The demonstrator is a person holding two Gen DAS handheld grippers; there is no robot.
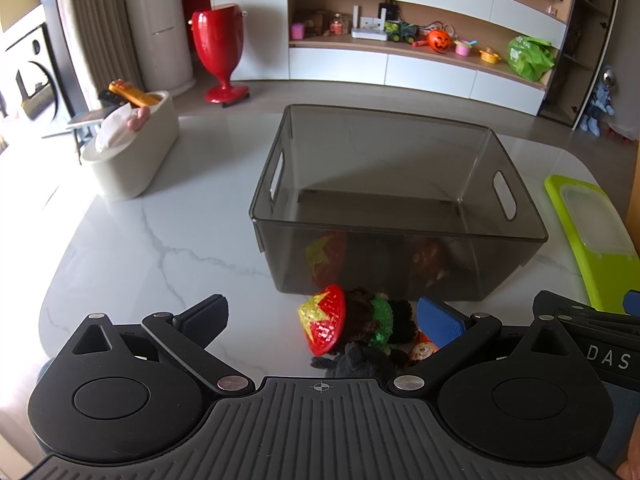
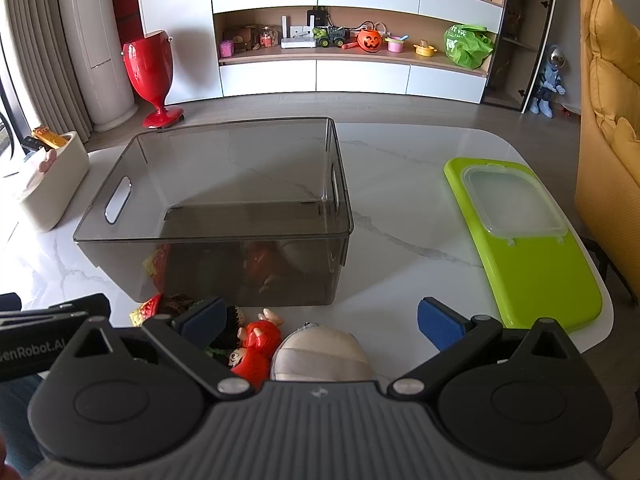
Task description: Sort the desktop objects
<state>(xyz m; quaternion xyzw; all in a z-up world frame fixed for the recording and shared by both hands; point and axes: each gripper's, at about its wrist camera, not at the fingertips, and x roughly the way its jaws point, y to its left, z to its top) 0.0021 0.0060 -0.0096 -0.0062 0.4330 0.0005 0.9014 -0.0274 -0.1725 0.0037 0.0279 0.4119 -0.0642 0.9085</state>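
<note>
A smoky transparent bin (image 1: 400, 264) (image 2: 208, 268) stands empty on the white marble table (image 1: 160, 248). Just in front of its near wall lies a knitted doll with a red and yellow straw hat (image 1: 326, 320) and green scarf. A small red cartoon figure (image 2: 256, 346) and a beige fabric pouch (image 2: 324, 354) lie beside it. My left gripper (image 1: 320, 320) is open, its fingers wide on either side of the doll. My right gripper (image 2: 320, 322) is open above the red figure and the pouch. Nothing is held.
A white tissue box (image 1: 132, 156) with remotes stands at the far left. A lime-green board with a clear lid (image 2: 520, 220) lies at the right. The right gripper's body (image 1: 600, 344) sits close at my right. A yellow sofa (image 2: 612, 100) borders the table.
</note>
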